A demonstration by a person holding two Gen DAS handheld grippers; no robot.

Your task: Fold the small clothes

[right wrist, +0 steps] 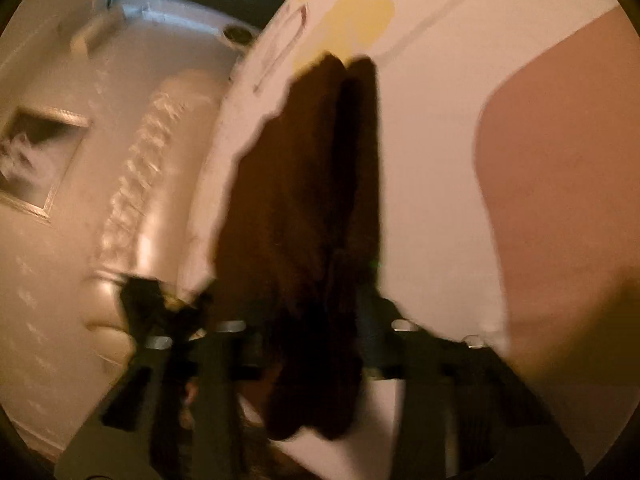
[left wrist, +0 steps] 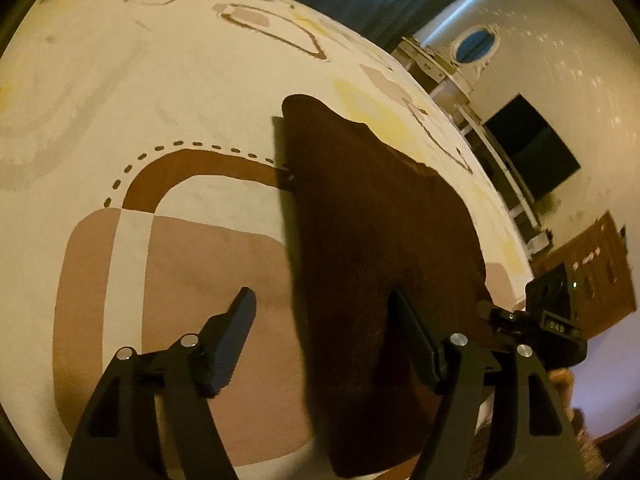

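Observation:
A dark brown garment point(left wrist: 380, 240) lies flat on a cream bedspread point(left wrist: 160, 80) printed with tan and brown shapes. My left gripper point(left wrist: 320, 294) stands open over the garment's near left edge. One finger is above the bare bedspread, the other above the cloth, and neither presses on anything. My right gripper point(left wrist: 490, 310) reaches the cloth's right edge. The right wrist view is blurred. There the garment point(right wrist: 304, 184) narrows into a fold that runs down between the jaws of the right gripper point(right wrist: 316, 320), which is shut on it. The cloth hides its fingertips.
The bed's edge point(left wrist: 516, 256) runs along the right, close to the garment. Beyond it are white shelving point(left wrist: 480, 128), a dark screen point(left wrist: 532, 148) and a wooden cabinet point(left wrist: 592, 264). A framed picture point(right wrist: 36, 160) hangs on the wall. Bare bedspread spreads left of the cloth.

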